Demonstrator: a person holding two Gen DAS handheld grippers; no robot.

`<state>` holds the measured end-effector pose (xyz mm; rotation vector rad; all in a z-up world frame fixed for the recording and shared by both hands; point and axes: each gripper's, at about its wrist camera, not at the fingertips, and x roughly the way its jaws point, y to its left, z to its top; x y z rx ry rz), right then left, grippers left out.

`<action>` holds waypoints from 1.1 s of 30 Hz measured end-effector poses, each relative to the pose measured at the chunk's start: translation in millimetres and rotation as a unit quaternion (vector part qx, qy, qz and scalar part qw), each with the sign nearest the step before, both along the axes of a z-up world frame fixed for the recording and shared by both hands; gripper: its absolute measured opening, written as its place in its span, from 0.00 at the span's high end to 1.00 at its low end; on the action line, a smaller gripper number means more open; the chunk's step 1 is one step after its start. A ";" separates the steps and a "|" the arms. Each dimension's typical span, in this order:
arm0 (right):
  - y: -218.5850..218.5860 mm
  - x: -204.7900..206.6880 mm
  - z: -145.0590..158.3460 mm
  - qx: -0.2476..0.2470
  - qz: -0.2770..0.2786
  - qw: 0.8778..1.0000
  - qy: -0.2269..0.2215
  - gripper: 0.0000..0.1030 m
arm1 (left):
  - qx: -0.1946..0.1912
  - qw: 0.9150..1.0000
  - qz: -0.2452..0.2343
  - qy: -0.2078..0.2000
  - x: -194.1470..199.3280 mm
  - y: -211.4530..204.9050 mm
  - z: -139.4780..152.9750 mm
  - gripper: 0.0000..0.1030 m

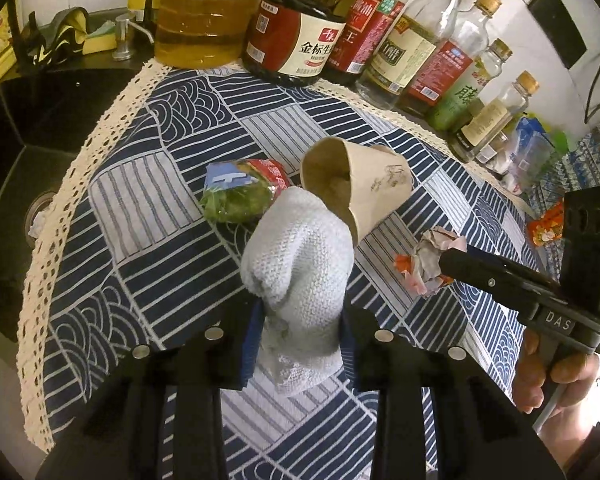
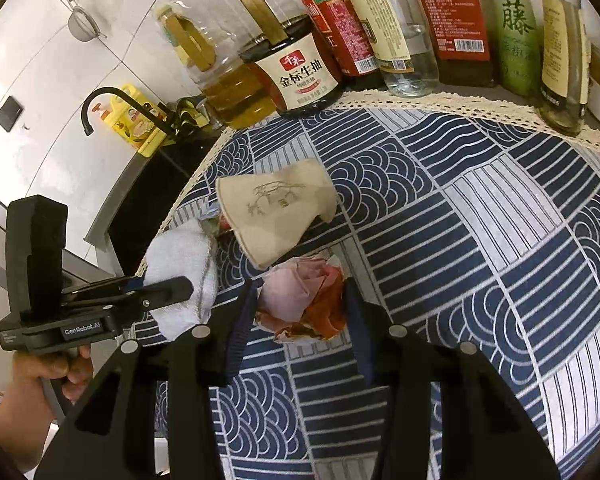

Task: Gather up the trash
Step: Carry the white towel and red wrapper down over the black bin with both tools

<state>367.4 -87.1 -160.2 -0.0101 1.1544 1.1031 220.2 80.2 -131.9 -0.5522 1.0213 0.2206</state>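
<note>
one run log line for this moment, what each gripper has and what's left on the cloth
left gripper: shut on white cloth wad | right gripper: shut on crumpled wrapper | left on tablecloth: paper cup, green packet

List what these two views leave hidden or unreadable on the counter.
- Green food packet: right wrist view, almost wholly behind the paper cup.
- White cloth: left wrist view, lower end hidden between the left gripper fingers.
- Bottle tops: both views, cut off by the top edge.
- Items behind the right gripper: blurred.

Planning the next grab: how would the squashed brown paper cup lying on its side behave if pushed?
The squashed brown paper cup probably slides or rocks rather than rolls, since its wall is flattened. It looks light and thin, so it would likely crumple further.
</note>
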 end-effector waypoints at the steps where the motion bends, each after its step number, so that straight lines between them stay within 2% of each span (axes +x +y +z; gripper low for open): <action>1: -1.1 -1.9 1.3 0.000 -0.002 1.000 0.000 0.57 | -0.001 1.000 0.000 -0.002 -2.2 -0.5 1.0 0.69; 8: -10.8 -20.5 13.2 -0.004 -0.017 1.000 -0.016 0.57 | -0.009 1.000 -0.007 -0.015 -21.4 -0.9 9.4 0.69; 16: -23.8 -59.1 27.1 -0.015 -0.059 0.998 -0.026 0.57 | -0.003 0.998 -0.050 -0.035 -48.2 0.4 27.8 0.69; 33: -36.3 -168.3 89.6 -0.022 -0.133 0.988 -0.082 0.57 | -0.009 0.984 -0.151 -0.097 -110.4 -7.8 67.4 0.69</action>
